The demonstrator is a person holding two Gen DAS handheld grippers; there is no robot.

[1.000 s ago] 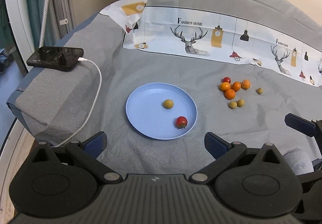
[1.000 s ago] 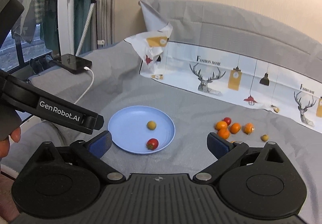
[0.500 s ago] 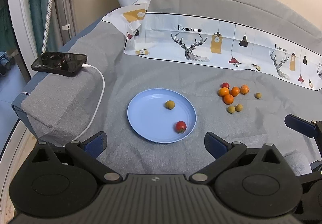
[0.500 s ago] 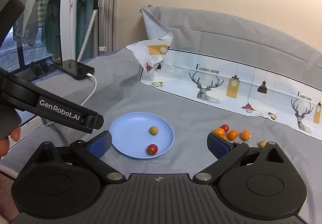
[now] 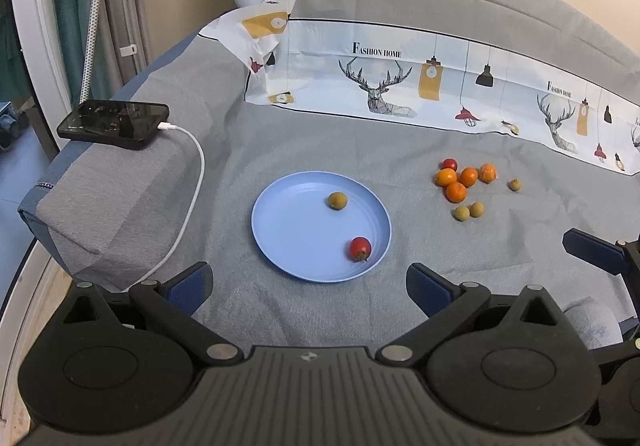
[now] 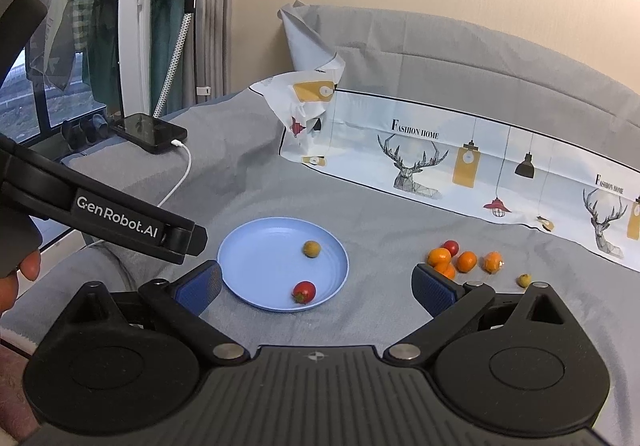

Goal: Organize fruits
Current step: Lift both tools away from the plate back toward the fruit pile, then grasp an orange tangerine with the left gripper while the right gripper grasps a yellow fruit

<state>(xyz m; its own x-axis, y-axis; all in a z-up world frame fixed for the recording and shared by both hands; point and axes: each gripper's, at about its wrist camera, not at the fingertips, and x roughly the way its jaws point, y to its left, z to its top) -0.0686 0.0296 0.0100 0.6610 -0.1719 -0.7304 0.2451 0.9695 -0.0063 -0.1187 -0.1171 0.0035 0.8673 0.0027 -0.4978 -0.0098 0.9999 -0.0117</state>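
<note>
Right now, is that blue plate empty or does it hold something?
Not empty. The blue plate holds two fruits: a red tomato near its front rim and a small brownish-green fruit farther back.

Plain light blue on the plate (image 5: 288, 230), carrying a glossy red tomato (image 5: 360, 248) and a dull olive-brown fruit (image 5: 337, 201). Bright orange on the small citrus cluster (image 5: 460, 179), another red tomato (image 5: 449, 164) at its far edge, tan-yellow on the scattered round fruits (image 5: 468, 211). Grey weave across the bed cover (image 5: 280, 141). White band of fabric (image 5: 400, 85) printed with grey deer, mustard lanterns, black and red lamps, black lettering. Black phone (image 5: 114, 122), white cable (image 5: 192, 197). Black body and dark blue pads (image 5: 428, 288) on the left hand-held gripper (image 5: 308, 286).
</note>
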